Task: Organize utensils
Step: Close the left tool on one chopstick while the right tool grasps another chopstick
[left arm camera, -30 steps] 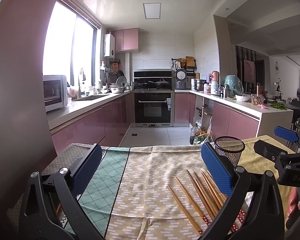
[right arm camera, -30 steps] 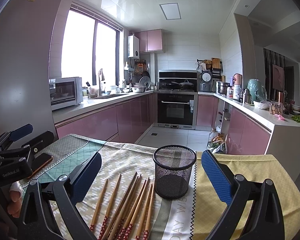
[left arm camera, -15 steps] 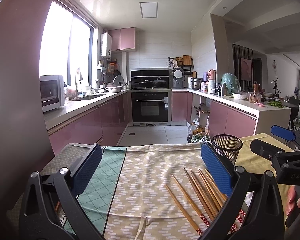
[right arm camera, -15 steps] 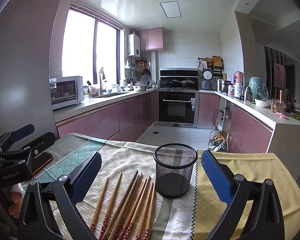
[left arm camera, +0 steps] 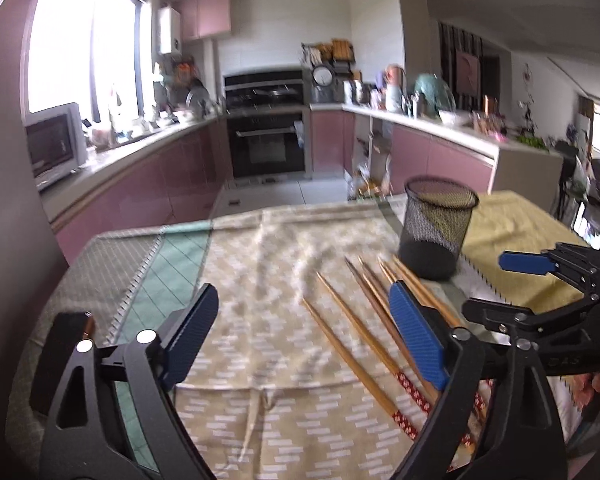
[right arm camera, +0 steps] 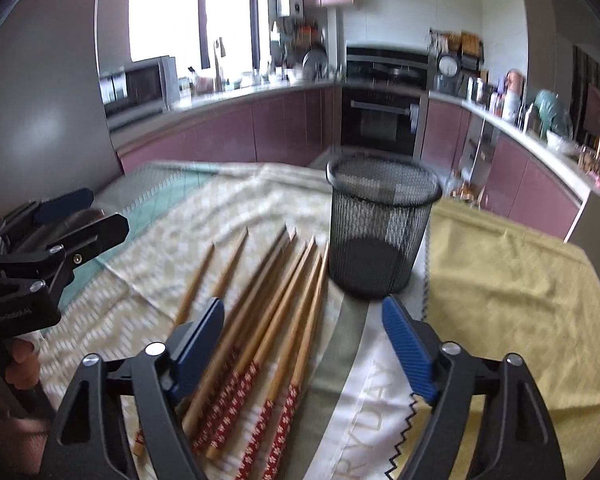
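Note:
Several wooden chopsticks with red patterned ends (right arm camera: 276, 320) lie side by side on the tablecloth, also in the left wrist view (left arm camera: 364, 340). A black mesh cup (right arm camera: 380, 228) stands upright just beyond their tips, right of them; it shows in the left wrist view (left arm camera: 436, 228) too. My right gripper (right arm camera: 304, 344) is open and empty, low over the chopsticks' handle ends. My left gripper (left arm camera: 304, 332) is open and empty, over the cloth left of the chopsticks, its right finger over some of them. Each gripper shows in the other's view (left arm camera: 540, 280) (right arm camera: 52, 232).
The table is covered with patterned cloths: beige in the middle (left arm camera: 268, 264), teal and grey at the left (left arm camera: 168, 256), yellow at the right (right arm camera: 508, 280). Beyond the far table edge are the kitchen floor, pink cabinets and an oven (left arm camera: 268, 140).
Both grippers have tilted down and moved forward and lower toward the table. The chopsticks and cup now look closer and larger. Nothing on the table has moved.

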The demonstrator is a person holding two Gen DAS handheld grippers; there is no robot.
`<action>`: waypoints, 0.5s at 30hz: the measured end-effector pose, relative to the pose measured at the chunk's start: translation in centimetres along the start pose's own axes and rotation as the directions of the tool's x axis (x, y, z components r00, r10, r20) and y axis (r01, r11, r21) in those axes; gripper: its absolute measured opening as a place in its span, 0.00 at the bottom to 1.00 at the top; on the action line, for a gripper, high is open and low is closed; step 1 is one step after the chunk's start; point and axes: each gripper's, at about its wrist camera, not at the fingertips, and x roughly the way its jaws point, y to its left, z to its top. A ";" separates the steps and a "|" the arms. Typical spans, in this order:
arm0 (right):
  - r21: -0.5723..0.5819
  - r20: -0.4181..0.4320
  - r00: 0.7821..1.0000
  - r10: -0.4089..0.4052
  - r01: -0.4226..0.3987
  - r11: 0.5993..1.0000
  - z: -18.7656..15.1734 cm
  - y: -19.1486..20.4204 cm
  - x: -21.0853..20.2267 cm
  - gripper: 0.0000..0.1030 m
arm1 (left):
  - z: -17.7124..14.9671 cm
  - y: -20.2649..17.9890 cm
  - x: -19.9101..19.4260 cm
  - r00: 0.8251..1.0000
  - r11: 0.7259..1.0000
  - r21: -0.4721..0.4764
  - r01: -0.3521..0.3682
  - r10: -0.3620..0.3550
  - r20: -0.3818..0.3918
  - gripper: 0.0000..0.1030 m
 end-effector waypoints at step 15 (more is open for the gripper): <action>0.044 -0.252 0.968 0.000 0.012 0.999 -1.4 -2.7 4.9 0.35 | -3.0 -2.3 9.3 0.938 0.988 0.010 0.154 -0.143 -0.315 0.40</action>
